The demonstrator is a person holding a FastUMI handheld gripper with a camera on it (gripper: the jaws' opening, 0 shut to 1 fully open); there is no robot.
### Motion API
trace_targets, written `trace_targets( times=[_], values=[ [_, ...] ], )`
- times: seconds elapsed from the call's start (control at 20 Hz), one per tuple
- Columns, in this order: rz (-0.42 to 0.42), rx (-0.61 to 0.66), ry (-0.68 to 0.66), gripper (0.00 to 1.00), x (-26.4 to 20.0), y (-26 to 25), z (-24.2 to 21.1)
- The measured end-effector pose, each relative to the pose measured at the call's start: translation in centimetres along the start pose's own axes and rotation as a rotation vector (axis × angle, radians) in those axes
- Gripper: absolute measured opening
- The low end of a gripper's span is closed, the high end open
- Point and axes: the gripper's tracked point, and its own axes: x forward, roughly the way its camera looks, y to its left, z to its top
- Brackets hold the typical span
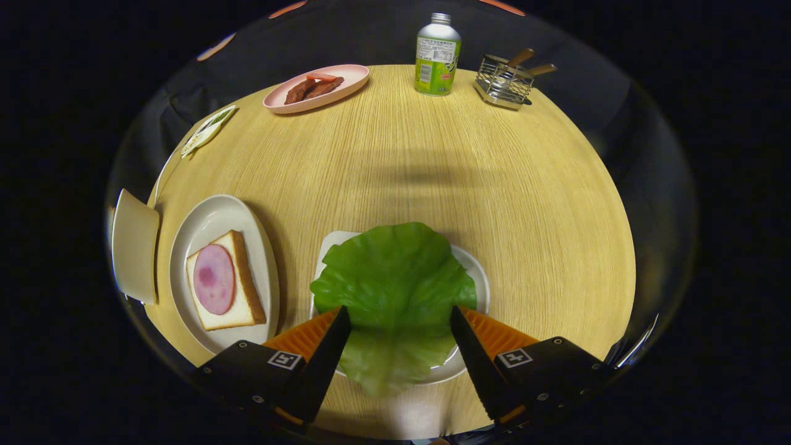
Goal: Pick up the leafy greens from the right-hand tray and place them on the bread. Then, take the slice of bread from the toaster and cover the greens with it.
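Now lower the gripper (400, 321), fingers spread wide and holding nothing, over the leafy greens (395, 290) lying between them on the right-hand tray (476, 278). Pinch near the leaf's middle; carry to the bread (244, 290).

Brightness: table (494, 204) well lit and warm; surroundings fall to near black.
Light source: seems overhead, somewhat from the near side.
Shadows: a soft dark band crosses the table beyond the greens (395, 281); the plate (213, 222) casts a shadow to its right.
Glare: faint sheen on the bottle (437, 57) cap and the rack (503, 81).
Distortion: strong fisheye; table edge bows, things at the rim look squeezed.
Focus: sharp at centre; gripper (400, 321) fingers, spread over the greens, slightly soft.
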Motion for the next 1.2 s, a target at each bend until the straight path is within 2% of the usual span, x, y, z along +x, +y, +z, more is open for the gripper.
trace_targets(
  times=[0.15, 0.3, 0.35, 0.45, 0.5, 0.6, 0.8, 0.95, 1.2],
  values=[
    [0.007, -0.021, -0.004, 0.92, -0.2, 0.2, 0.1],
    [0.012, -0.053, -0.015, 0.70, -0.1, 0.6, 0.1],
    [0.009, -0.054, -0.016, 0.67, -0.1, 0.6, 0.2],
    [-0.007, -0.027, -0.023, 0.50, -0.2, 0.2, 0.2],
    [-0.012, -0.013, -0.028, 0.32, -0.1, 0.1, 0.3],
    [-0.013, -0.015, -0.032, 0.17, -0.2, 0.2, 0.2],
    [0.000, 0.069, -0.050, 0.04, -0.3, 0.2, 0.6],
    [0.035, 0.113, -0.085, 0.03, -1.5, 1.0, 1.1],
    [0.111, 0.104, -0.152, 0.03, -5.1, 3.3, 2.7]
  ],
)
